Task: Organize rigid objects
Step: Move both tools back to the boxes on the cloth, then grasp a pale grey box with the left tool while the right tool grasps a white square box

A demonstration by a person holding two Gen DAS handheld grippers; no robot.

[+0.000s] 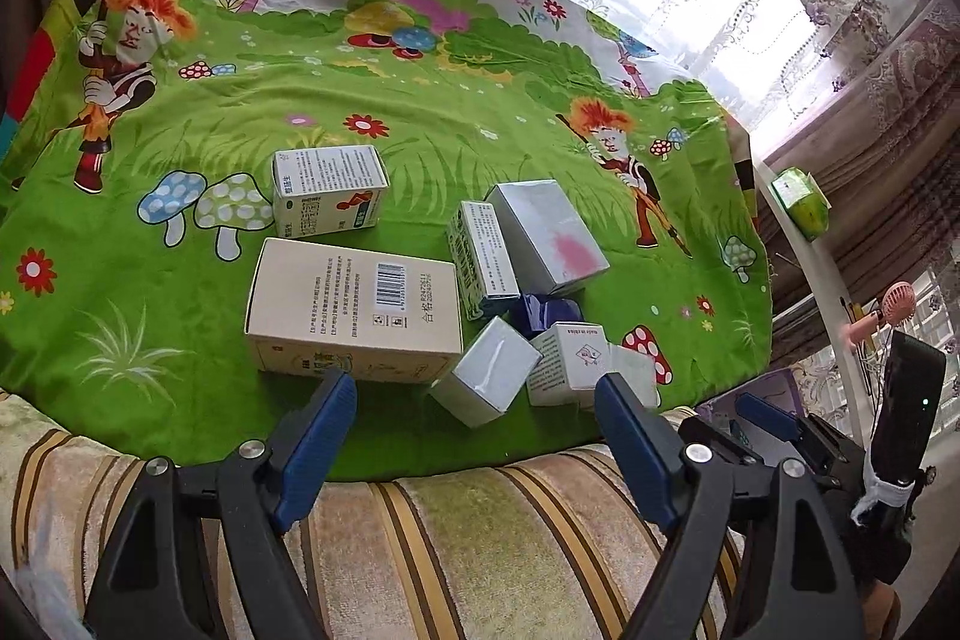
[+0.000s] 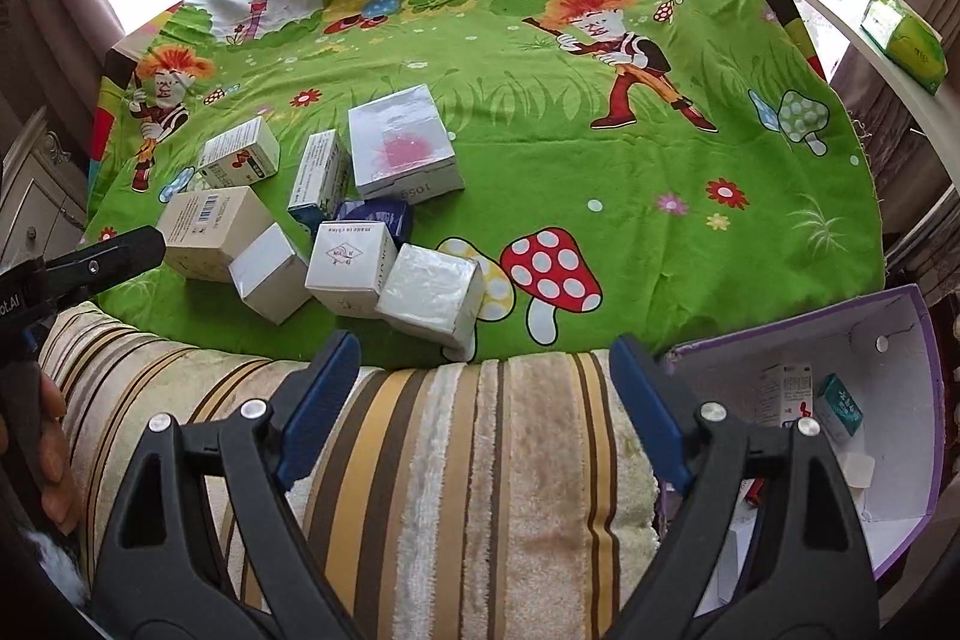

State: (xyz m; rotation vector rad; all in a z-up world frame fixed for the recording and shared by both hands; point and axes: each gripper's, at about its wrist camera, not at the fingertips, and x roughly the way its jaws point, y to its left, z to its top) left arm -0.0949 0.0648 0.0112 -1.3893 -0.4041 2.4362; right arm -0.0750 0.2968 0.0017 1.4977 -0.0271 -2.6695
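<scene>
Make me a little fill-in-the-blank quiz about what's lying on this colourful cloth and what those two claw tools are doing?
The small boxes lie on a cartoon cloth that is mostly ____.
Both the left gripper and the right gripper hold ____.
The box with the barcode is the ____ of the group.
The purple-rimmed bin already holds a few ____.

Missing: green; nothing; largest; boxes

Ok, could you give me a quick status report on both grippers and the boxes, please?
Left gripper open, empty. Right gripper open, empty. Boxes clustered on green cloth; purple bin holds a few. Nothing blocking.
</scene>
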